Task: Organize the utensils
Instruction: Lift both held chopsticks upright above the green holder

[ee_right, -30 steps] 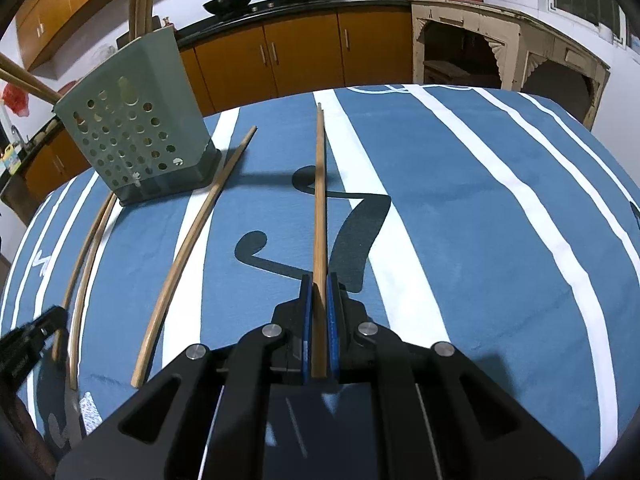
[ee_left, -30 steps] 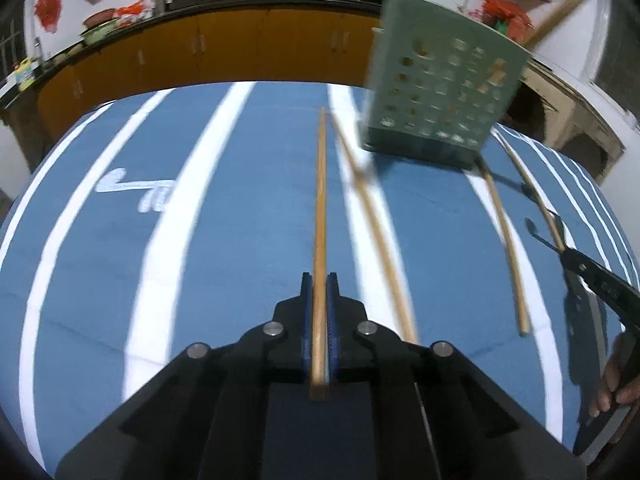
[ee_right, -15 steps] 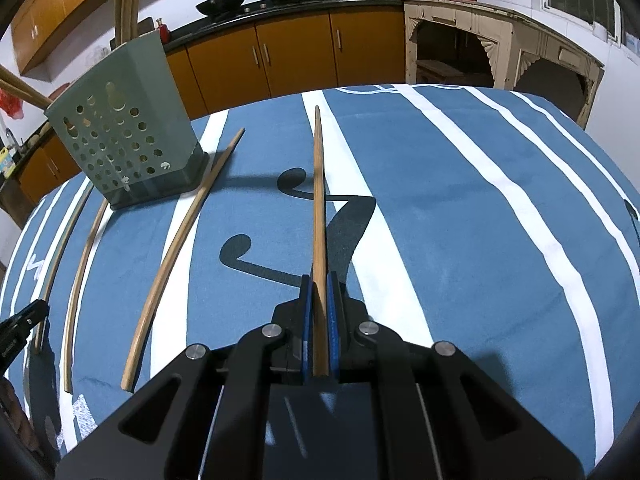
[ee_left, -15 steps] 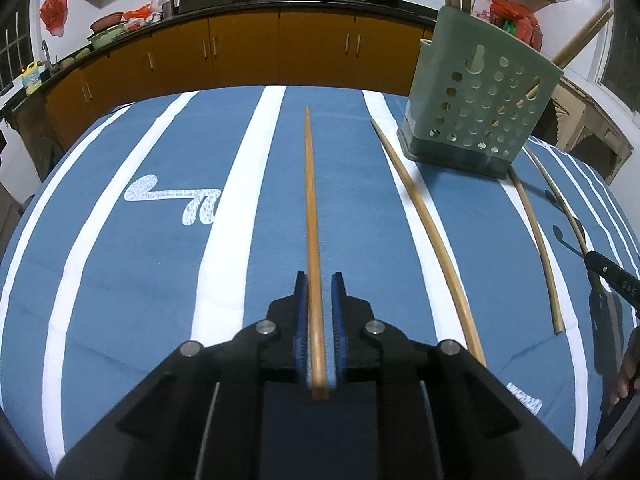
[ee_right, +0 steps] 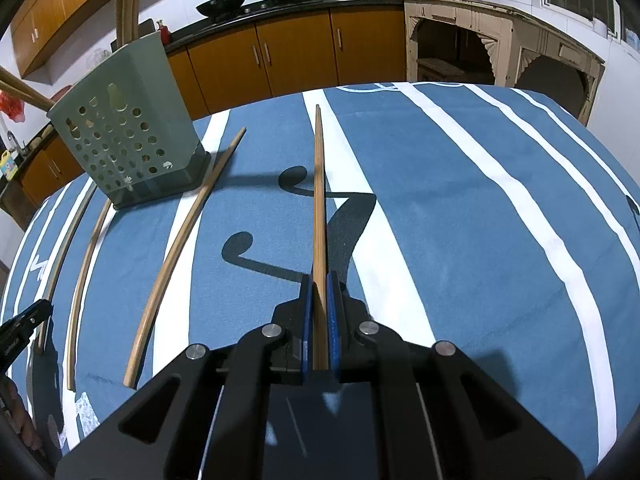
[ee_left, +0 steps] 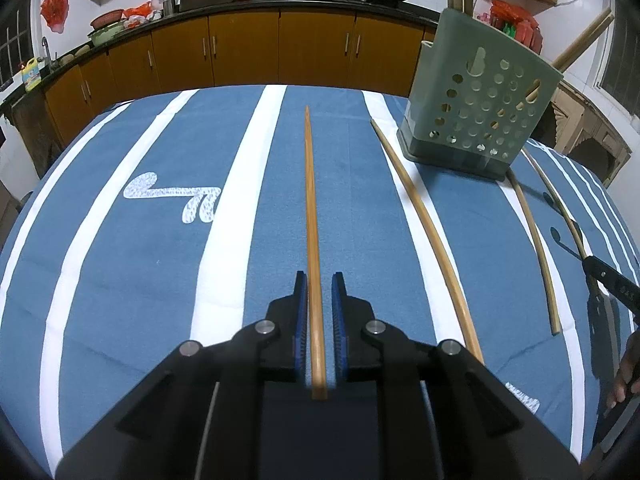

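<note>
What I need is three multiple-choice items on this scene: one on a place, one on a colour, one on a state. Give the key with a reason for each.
1. In the right wrist view, the utensil holder stands where, relative to the chopstick in the right gripper?
A. left of it
B. right of it
C. on top of it

2. The holder's colour?
A. red
B. pale green
C. yellow

3. The left gripper jaws are:
A. clamped on a spoon
B. pressed together, empty
C. apart, with gaps beside a second chopstick

Key: A, the holder sits at that view's left; B, its perforated walls are pale green; C, cloth shows on both sides of the stick.
</note>
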Tool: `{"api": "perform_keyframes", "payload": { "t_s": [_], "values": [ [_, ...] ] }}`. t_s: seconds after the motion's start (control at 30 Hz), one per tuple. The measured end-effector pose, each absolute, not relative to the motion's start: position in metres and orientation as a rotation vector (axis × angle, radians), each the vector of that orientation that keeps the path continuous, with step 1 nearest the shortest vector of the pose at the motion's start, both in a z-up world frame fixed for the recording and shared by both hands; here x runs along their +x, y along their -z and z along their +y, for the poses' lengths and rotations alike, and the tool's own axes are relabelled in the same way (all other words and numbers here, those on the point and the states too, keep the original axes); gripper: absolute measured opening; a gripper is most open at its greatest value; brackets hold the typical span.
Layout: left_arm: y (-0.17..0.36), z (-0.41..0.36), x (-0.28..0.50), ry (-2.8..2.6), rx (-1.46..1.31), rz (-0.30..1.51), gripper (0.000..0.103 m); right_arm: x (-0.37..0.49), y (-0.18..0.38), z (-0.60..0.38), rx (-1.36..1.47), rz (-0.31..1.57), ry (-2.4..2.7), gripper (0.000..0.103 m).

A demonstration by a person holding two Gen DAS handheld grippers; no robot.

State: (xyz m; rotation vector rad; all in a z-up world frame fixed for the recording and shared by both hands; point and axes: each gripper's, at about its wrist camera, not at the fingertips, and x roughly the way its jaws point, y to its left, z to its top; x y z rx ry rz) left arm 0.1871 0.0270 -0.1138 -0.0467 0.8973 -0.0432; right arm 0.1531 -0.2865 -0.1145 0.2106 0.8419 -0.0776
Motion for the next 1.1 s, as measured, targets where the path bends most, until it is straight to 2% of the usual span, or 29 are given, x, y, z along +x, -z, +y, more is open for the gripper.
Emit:
{"api": "perform_keyframes", "payload": {
  "t_s": [0.13, 0.2, 0.4, 0.77, 1.1],
  "values": [
    [0.113, 0.025, 0.185, 0.048, -0.038, 0.898, 0.013, 0.151, 0.115, -0.29, 0.236, 0.838, 0.06, 0.008],
    [0.113, 0.026, 0.184, 0.047, -0.039, 0.898, 0.009, 0.151, 0.115, -0.293, 0.255, 0.832, 0.048, 0.008],
    [0.107, 0.028, 0.178, 0.063, -0.016, 0.895, 0.008, 0.136, 0.097, -0.296, 0.236, 0.747, 0.046, 0.008],
    [0.05, 0.03, 0.164, 0.086, -0.023, 0.744, 0.008, 0.126, 0.05, -0.307, 0.235, 0.589, 0.054, 0.008],
    [0.02, 0.035, 0.167, 0.078, -0.042, 0.669, 0.008, 0.128, 0.031, -0.309, 0.229, 0.532, 0.047, 0.008]
  ]
}}
